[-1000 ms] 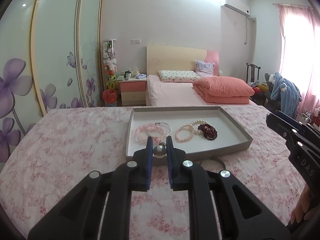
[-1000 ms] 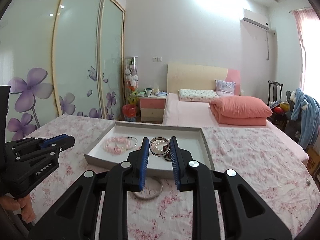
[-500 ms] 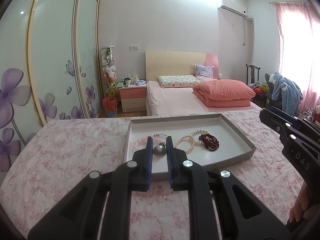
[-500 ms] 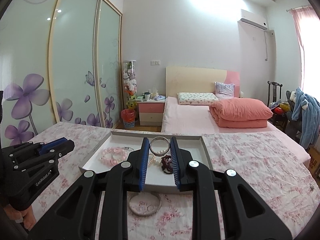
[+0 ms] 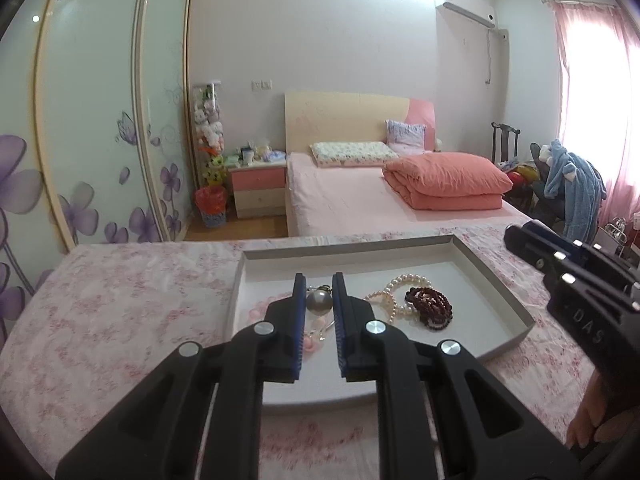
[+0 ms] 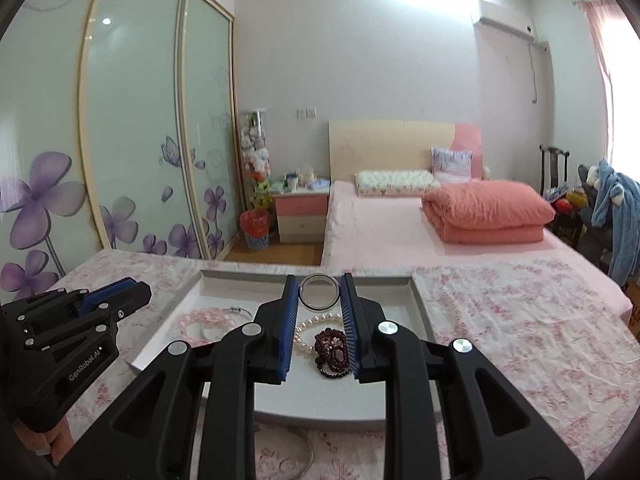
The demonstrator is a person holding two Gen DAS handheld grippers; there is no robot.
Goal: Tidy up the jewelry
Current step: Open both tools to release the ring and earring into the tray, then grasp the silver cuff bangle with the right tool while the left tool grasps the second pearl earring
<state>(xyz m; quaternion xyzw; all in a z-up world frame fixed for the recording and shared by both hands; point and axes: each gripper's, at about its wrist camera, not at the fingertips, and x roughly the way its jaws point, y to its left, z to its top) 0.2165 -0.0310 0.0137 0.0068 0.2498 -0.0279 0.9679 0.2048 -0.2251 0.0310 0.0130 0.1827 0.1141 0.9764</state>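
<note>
— Over the grey tray (image 5: 516,312), what is each tool carrying?

— Left gripper (image 5: 319,300) is clamped on a silver ball pendant (image 5: 319,302), above the pink bead bracelet (image 5: 256,312). Right gripper (image 6: 319,300) is pinched on a round bangle (image 6: 317,298), held upright over the tray's far half.

— And what lies inside already?

— A pearl bracelet (image 6: 310,326) touching a dark red bead bracelet (image 6: 334,354), with the pink one to their left. Another ring (image 6: 306,446) lies on the floral cloth (image 6: 500,320) just outside the near wall.

— How should the drop go?

— I'd lower each piece close to a bare patch of the floor before parting the fingers — a rigid bangle released on edge would likely roll, so tip it flat first. Keep the pendant off the pink beads to avoid tangling.
</note>
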